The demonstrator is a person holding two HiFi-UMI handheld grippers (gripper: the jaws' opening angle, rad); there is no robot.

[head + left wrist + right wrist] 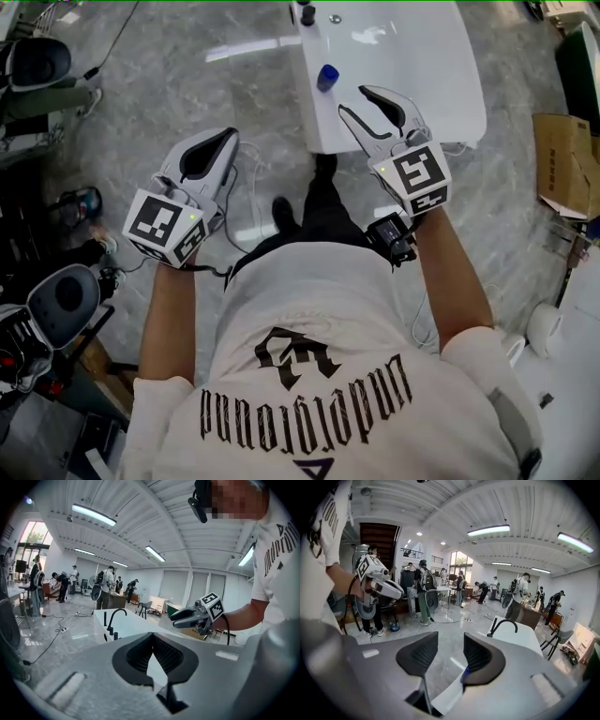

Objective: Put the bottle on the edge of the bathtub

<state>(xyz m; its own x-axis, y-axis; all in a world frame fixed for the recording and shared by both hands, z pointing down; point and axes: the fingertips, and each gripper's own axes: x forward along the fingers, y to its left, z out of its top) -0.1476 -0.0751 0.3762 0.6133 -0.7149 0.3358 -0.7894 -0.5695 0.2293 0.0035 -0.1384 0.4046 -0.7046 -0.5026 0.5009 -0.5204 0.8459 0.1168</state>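
Note:
A small blue bottle [327,77] stands upright on the near left rim of the white bathtub [427,66], below the black faucet [307,13]. My right gripper [352,99] hovers just right of and below the bottle, over the tub's near edge, open with nothing between its pads. In the right gripper view a sliver of the blue bottle [463,673] peeks past the right pad, with the open gripper [451,651] aimed across the tub [520,637]. My left gripper [225,139] is held out over the floor left of the tub, shut and empty [151,637].
The marble floor carries cables [246,202] beside the tub. A cardboard box [562,164] lies at the right, and dark equipment [37,61] and stands [61,300] at the left. Several people [423,592] work in the background near tables.

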